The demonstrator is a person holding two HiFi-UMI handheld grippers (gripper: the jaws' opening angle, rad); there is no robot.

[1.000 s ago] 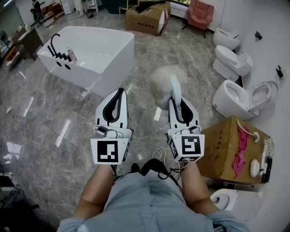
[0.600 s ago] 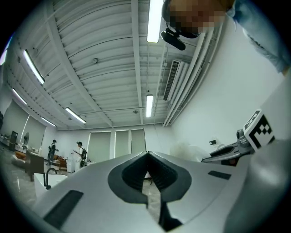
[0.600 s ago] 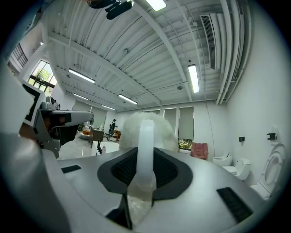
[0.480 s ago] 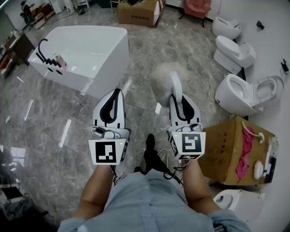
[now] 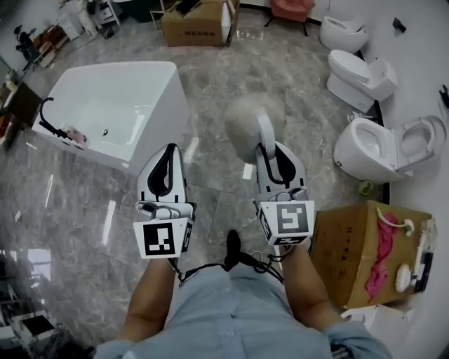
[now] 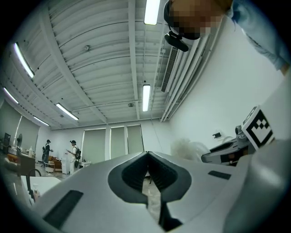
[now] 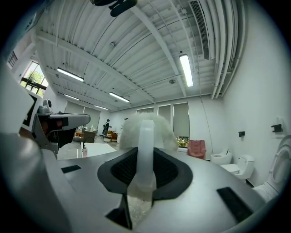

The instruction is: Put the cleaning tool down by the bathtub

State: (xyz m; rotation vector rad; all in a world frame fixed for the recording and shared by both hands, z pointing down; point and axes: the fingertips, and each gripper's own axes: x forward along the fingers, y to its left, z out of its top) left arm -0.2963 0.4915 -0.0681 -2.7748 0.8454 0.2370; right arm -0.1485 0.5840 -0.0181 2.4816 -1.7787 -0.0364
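Note:
The white bathtub (image 5: 112, 112) stands on the marble floor at the upper left of the head view, with a black tap (image 5: 52, 119) at its near-left end. My right gripper (image 5: 270, 148) is shut on the white handle of the cleaning tool (image 5: 245, 120), whose fluffy pale head sticks out ahead of the jaws, above the floor and right of the tub. In the right gripper view the handle (image 7: 145, 143) runs up between the pads to the fluffy head (image 7: 132, 129). My left gripper (image 5: 170, 149) is held level beside it, jaws shut (image 6: 147, 154) on nothing.
Three white toilets (image 5: 382, 151) (image 5: 354, 77) (image 5: 344, 31) line the right wall. A cardboard box (image 5: 351, 242) with a pink cloth (image 5: 382, 252) sits at the near right. Another box (image 5: 193, 24) and a pink chair (image 5: 291, 8) stand at the back. Two people (image 6: 72, 152) stand far off.
Both grippers have been carried forward across the floor with the tool. The bathtub and toilets have slid lower in the head view and lie closer.

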